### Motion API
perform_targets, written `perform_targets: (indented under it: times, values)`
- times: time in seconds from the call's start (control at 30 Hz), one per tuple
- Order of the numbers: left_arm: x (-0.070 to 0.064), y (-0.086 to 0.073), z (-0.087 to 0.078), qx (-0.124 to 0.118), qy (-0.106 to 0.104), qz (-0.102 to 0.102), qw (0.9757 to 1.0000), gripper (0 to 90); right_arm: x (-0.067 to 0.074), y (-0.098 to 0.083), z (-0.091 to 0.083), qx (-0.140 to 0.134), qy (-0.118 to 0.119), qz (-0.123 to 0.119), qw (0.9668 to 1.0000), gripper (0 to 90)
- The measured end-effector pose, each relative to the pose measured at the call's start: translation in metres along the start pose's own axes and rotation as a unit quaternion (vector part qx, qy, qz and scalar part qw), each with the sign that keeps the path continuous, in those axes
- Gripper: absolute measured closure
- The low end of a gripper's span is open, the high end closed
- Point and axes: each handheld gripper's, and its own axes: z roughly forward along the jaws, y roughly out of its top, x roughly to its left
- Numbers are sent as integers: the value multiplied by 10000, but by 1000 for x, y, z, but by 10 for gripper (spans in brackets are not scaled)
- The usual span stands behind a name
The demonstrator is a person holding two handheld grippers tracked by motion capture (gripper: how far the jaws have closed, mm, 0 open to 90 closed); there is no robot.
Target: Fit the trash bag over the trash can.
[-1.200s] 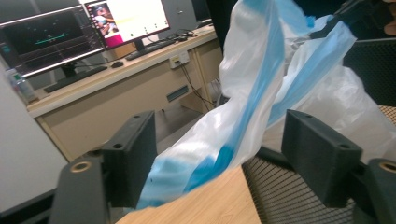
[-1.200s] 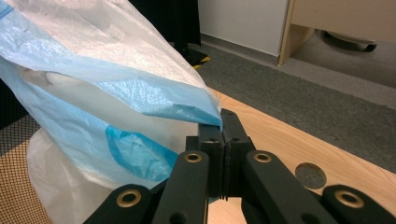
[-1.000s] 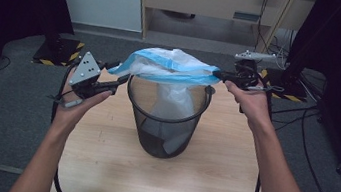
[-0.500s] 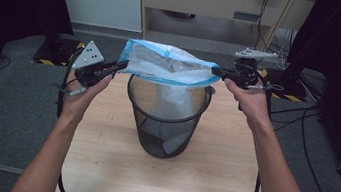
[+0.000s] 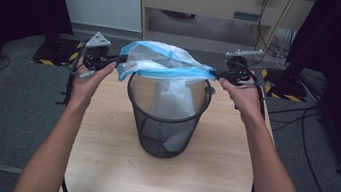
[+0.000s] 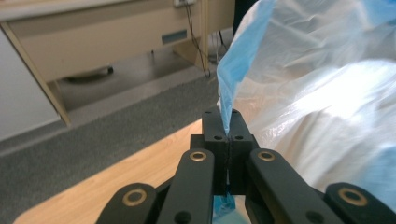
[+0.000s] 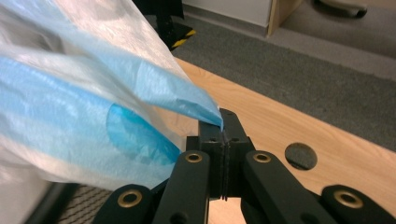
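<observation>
A light wooden table (image 5: 113,168) stands on grey carpet, and on its middle there is a black wire-mesh waste basket (image 5: 164,123), upright and round. A thin plastic bag (image 5: 165,65), white with a blue band at its mouth, is stretched above the basket's rim, and its lower white part hangs down inside the basket. The bag's mouth is pulled wide between the two hands, one corner at each side of the basket. The left gripper (image 5: 119,59), at the left of the basket in the high view, has just been closing its jaws, and now they are pressed together on the blue edge of the bag (image 6: 233,79); in the left gripper view (image 6: 229,135) a narrow blue fold comes out from between the black pads. The right gripper (image 5: 215,74), at the right of the rim, is also fully closed, and in the right gripper view (image 7: 222,135) the pointed blue corner of the bag (image 7: 93,102) is pinched between its pads. Near this gripper there is a small round hole (image 7: 300,156) in the table surface.
</observation>
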Motion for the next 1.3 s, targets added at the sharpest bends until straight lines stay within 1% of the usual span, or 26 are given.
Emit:
perform_targets:
  times: [0.03, 0.07, 0.1, 0.2, 0.23, 0.3, 0.37, 0.43, 0.5, 0.53, 0.63, 0.73, 0.8, 0.83, 0.87, 0.9, 0.93, 0.97, 1.0, 1.03, 1.07, 1.1, 1.13, 1.23, 1.27, 1.3]
  values:
    - [1, -2, 3, 57, -16, -27, 10000, 896, -1, -2, 2, 51, -12, -2, 10000, 899]
    - [4, -5, 10, 233, -61, -83, 9997, 896, -3, -6, 5, 185, -29, 19, 9998, 899]
    - [4, -5, 10, 233, -61, -83, 9997, 896, -3, -6, 5, 185, -29, 19, 9998, 899]
    - [4, -11, 19, 498, -113, -69, 9987, 896, -6, -14, 8, 386, -32, 49, 9992, 900]
    - [3, -13, 21, 562, -105, -65, 9983, 896, -6, -14, 8, 386, -32, 49, 9992, 900]
    - [2, -18, 24, 675, -214, -116, 9974, 896, -8, -18, 7, 423, -12, 70, 9991, 900]
    - [2, -22, 26, 799, -245, -144, 9964, 896, -9, -21, 4, 446, -11, 78, 9990, 899]
    - [1, -26, 27, 910, -204, -78, 9956, 896, -10, -23, 1, 433, -2, 99, 9990, 899]
    - [0, -30, 27, 979, -258, -79, 9948, 896, -11, -26, -6, 407, -10, 82, 9991, 899]
    - [-1, -34, 27, 1139, -170, 40, 9933, 896, -11, -27, -8, 407, -6, 68, 9991, 899]
    - [-2, -38, 28, 1184, -213, 5, 9927, 896, -10, -28, -12, 406, -23, 40, 9992, 899]
    - [-3, -44, 28, 1200, -267, 60, 9924, 895, -9, -31, -17, 376, 22, 61, 9993, 898]
    - [-5, -45, 25, 1069, -243, 166, 9938, 883, -7, -34, -19, 314, 68, 49, 9995, 895]
    - [-6, -46, 24, 992, -184, 170, 9948, 822, -7, -34, -21, 238, 72, 10, 9997, 881]
    - [-6, -45, 20, 770, 68, 77, 9970, 589, -7, -33, -25, -45, 26, -37, 10000, 786]
    - [-6, -45, 20, 770, 68, 77, 9970, 506, -7, -33, -25, -45, 26, -37, 10000, 786]
    - [-2, -44, 13, 520, 145, -19, 9985, 471, -7, -30, -30, -296, -10, -27, 9996, 724]
    - [-2, -44, 13, 520, 145, -19, 9985, 448, -7, -30, -30, -296, -10, -27, 9996, 724]
    - [-1, -44, 11, 432, 184, -40, 9989, 425, -6, -26, -34, -496, -61, -30, 9987, 655]
    - [0, -43, 8, 293, 259, -26, 9992, 425, -6, -26, -34, -496, -61, -30, 9987, 655]
    - [2, -42, 3, 82, 359, 1, 9993, 389, -5, -21, -39, -717, -55, -90, 9974, 623]
    - [2, -42, 3, 82, 359, 1, 9993, 377, -5, -21, -39, -717, -55, -90, 9974, 623]
    - [3, -39, -2, -106, 393, -58, 9992, 366, -3, -17, -42, -825, -12, -134, 9965, 596]
    - [2, -37, -6, -204, 359, -33, 9991, 393, -2, -15, -43, -935, 22, -142, 9955, 562]
    - [0, -35, -7, -224, 357, 33, 9991, 394, 1, -13, -41, -977, 76, -165, 9951, 534]
    - [-2, -34, -9, -262, 384, 82, 9989, 394, 1, -13, -41, -977, 76, -165, 9951, 534]
